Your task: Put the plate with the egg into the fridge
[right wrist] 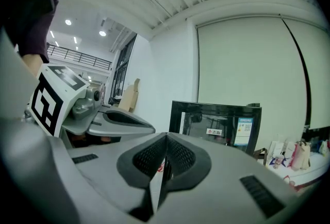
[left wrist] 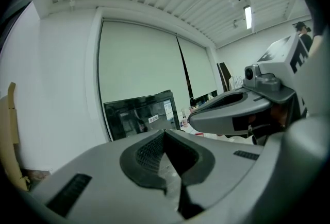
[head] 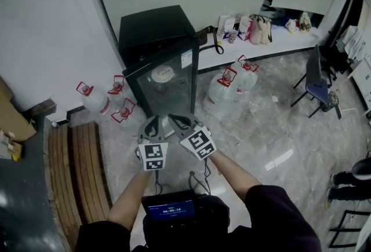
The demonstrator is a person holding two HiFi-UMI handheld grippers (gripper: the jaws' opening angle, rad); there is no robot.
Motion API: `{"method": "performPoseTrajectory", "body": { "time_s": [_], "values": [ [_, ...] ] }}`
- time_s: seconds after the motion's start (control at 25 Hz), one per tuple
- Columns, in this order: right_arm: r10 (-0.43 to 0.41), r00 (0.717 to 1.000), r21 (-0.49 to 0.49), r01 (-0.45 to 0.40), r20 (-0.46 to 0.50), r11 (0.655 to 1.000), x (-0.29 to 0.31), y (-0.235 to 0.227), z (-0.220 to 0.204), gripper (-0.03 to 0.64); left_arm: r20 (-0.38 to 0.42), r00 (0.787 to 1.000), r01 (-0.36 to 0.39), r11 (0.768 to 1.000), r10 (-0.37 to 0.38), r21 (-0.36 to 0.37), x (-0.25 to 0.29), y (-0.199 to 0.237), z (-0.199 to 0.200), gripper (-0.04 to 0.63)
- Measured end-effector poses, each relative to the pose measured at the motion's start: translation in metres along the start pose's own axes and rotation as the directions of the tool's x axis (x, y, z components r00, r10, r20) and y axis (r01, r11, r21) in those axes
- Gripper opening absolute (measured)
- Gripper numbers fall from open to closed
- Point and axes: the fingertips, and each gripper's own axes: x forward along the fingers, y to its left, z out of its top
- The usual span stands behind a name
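A small black fridge stands on the floor against the wall, its glass door shut. Through the glass I see a white round plate with something pale on it. Both grippers hang side by side just in front of the door's lower edge. My left gripper is shut with nothing in its jaws. My right gripper is also shut and empty. Each gripper view shows the fridge ahead and the other gripper beside it.
Water jugs with red handles stand left and right of the fridge. A wooden bench runs along the left. A low ledge with bags lies behind, and a chair at the right. A screen hangs at my chest.
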Motion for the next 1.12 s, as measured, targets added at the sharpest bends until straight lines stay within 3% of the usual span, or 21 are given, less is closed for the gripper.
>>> {"method": "performPoseTrajectory", "body": {
  "time_s": [0.32,1.12],
  "values": [
    [-0.035,0.999,-0.006,0.035,0.031,0.999,-0.001,-0.008,0.019,0.009,0.023,1.0,0.018,1.0,-0.018,0.004,0.007,-0.003,0.013,0.009],
    [-0.036,0.999,-0.042,0.037,0.017,0.998,0.006,-0.007,0.02,0.008,0.028,0.999,0.023,1.0,-0.023,-0.002,0.014,0.004,0.013,0.009]
  ]
}}
